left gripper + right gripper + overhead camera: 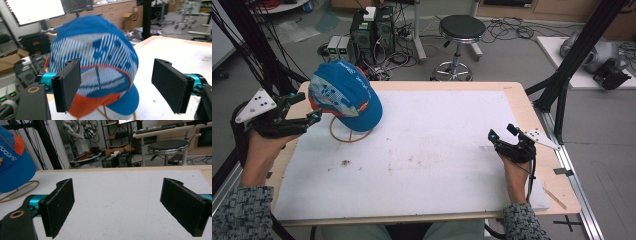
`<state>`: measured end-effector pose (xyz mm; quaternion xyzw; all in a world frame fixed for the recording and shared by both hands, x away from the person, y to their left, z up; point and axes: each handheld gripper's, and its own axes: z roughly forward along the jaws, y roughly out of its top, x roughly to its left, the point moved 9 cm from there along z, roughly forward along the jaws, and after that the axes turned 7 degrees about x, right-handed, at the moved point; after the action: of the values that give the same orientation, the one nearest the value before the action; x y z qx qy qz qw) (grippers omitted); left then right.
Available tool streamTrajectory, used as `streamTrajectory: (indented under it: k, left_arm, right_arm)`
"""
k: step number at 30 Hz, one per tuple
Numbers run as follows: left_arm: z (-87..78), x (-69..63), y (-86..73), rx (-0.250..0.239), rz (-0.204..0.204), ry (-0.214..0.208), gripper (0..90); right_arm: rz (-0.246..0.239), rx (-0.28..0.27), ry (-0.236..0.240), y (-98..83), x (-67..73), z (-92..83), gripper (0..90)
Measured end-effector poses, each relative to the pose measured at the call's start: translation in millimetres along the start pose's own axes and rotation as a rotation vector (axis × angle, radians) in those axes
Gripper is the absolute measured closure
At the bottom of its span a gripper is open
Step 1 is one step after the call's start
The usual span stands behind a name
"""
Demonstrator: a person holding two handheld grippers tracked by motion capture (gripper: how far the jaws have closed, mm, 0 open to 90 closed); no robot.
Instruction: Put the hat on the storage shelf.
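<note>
A blue cap [344, 95] with white stripes and orange trim sits tilted on a gold wire stand [349, 136] at the table's back left. My left gripper [310, 106] hangs just left of it, open. In the left gripper view the cap [95, 57] stands close ahead of the left gripper [118, 75]; the jaws are wide apart and neither pad presses on the cap. My right gripper [502, 131] rests near the table's right edge, open. In the right gripper view nothing lies between the jaws of the right gripper [117, 197], and the cap [12, 167] shows at far left.
A white foam mat [437, 150] covers the wooden table. Behind the table stand a black stool [461, 27] and computer boxes [372, 30] with loose cables. Black frame posts [562, 85] rise at both sides.
</note>
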<state>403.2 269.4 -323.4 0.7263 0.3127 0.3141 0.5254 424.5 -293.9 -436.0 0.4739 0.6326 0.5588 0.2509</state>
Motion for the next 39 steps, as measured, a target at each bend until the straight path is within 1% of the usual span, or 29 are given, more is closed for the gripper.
streamTrajectory:
  k: [2,4,7,8,11,15,18,24,28,32,39]
  left_arm:
    - [-1.2,-2.9,-5.5,-0.004,-0.009,0.010,23.5]
    - [-2.7,-5.6,-11.4,0.001,-0.006,0.033,23.4]
    - [-5.7,-9.5,-17.1,-0.006,-0.012,0.053,23.4]
    - [-7.2,-11.4,-19.6,-0.012,-0.020,0.061,23.4]
    - [-8.8,-14.3,-24.9,-0.009,-0.026,0.070,23.4]
    - [-8.8,-18.6,-33.2,-0.009,-0.039,0.075,23.0]
    - [-7.6,-21.2,-38.7,0.000,-0.036,0.081,23.0]
    - [-5.6,-25.8,-48.0,-0.009,-0.055,0.082,23.0]
    - [-5.0,-25.8,-54.1,0.005,-0.059,0.084,23.0]
    - [-5.0,-25.5,-58.2,0.000,-0.066,0.080,23.0]
    - [-2.2,-25.5,-69.1,0.025,-0.072,0.078,23.0]
  right_arm:
    - [-0.015,0.001,-0.001,0.2,1.5,0.4,11.3]
    - [-0.023,0.001,0.002,0.5,2.6,1.0,11.3]
    - [-0.024,0.002,0.004,0.6,3.7,1.9,11.3]
    - [-0.022,0.003,0.004,0.5,4.2,2.1,11.3]
    - [-0.023,0.006,0.008,0.2,5.1,2.5,11.3]
    - [-0.017,0.002,0.010,1.1,6.5,2.3,11.3]
    - [-0.021,0.003,0.010,1.0,6.6,2.6,11.3]
    - [-0.019,0.000,0.007,1.5,5.6,1.5,11.3]
    - [-0.022,0.000,0.008,1.4,6.0,2.0,11.3]
    - [-0.021,0.001,0.009,1.3,6.5,2.1,11.3]
    - [-0.023,0.003,0.010,0.9,6.6,2.2,11.3]
